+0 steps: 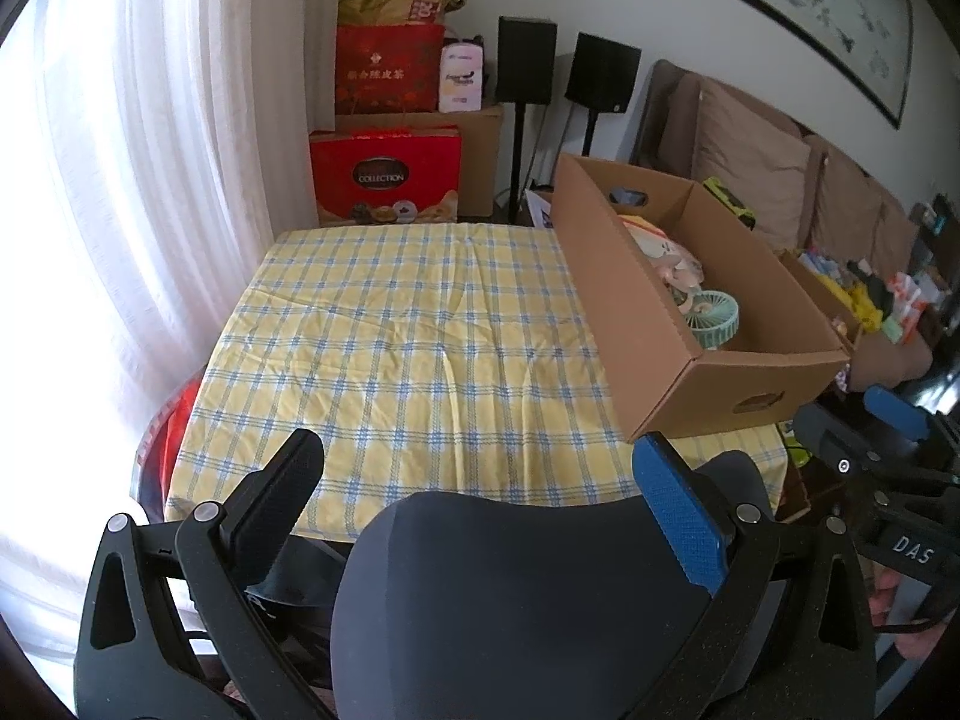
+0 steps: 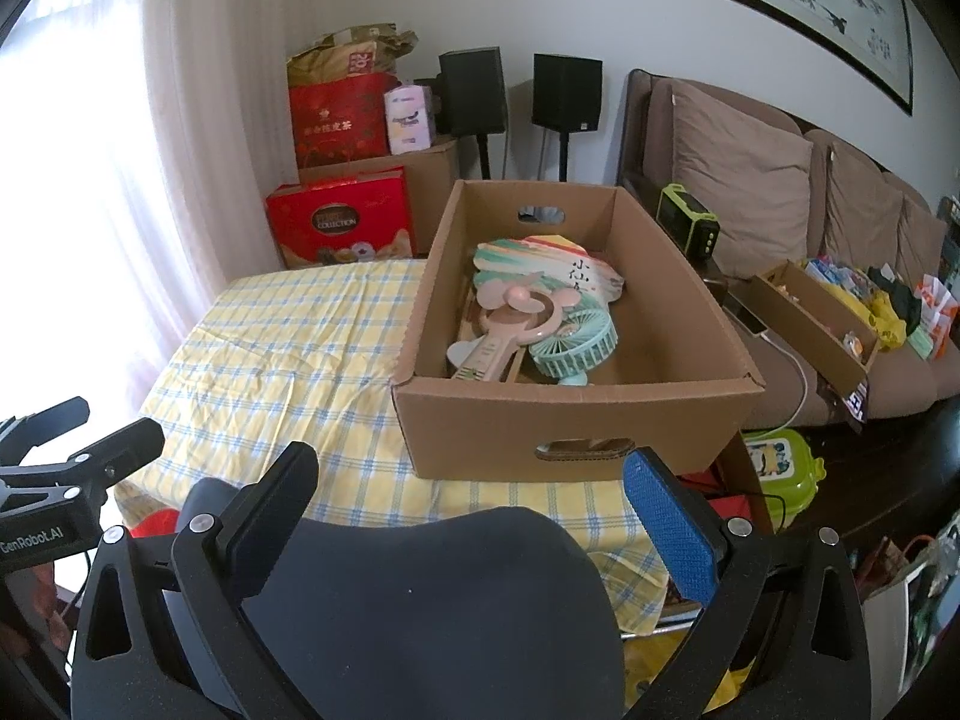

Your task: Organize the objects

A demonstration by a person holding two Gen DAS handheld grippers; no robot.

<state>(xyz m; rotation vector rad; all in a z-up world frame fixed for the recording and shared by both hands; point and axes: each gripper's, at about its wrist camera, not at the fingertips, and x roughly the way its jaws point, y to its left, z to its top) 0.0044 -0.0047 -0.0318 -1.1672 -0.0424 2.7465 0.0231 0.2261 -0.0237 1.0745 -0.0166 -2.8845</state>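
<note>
Fans (image 2: pixel 540 324), pink and teal, fill cardboard box (image 2: pixel 576 420); left claw (image 1: pixel 480 480) and right claw (image 2: pixel 474 486) gape empty.

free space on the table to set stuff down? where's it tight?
The tablecloth is bare from the curtain side across to the box, and back to the red gift boxes. Crowded: inside the box, where fans pile toward its left; its right part is bare.
</note>
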